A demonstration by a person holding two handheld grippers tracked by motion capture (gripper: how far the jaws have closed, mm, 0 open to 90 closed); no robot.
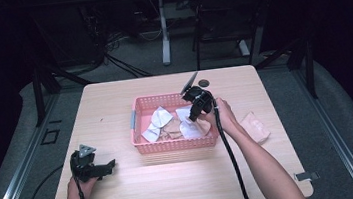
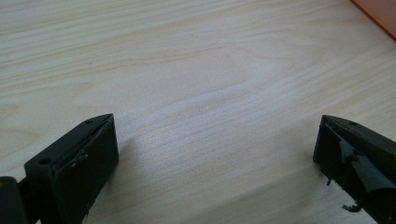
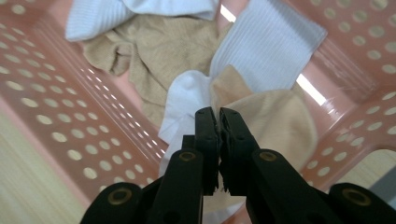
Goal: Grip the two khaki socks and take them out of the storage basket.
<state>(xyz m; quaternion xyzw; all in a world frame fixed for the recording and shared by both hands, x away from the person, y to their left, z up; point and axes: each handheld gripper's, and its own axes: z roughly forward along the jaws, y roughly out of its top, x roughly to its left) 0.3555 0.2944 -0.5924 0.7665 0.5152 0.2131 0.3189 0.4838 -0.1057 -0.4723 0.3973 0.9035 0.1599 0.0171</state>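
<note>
Left gripper (image 1: 102, 167) rests wide on table (image 1: 125, 196), empty. Basket (image 1: 142, 148): white and beige socks remain. Right gripper (image 3: 218, 116) pinches a sock (image 3: 275, 121) above it. One sock (image 1: 254, 127) lies outside; sorting barely begun.

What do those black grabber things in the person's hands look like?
Both are black. The left gripper carries a grey three-cornered plate on top, and its two blocky jaws have worn, peeling pads. The right gripper has slim jaws with round bolts at their joints. A black cable trails from each toward the person. The forearms are bare, with no sleeves.
</note>
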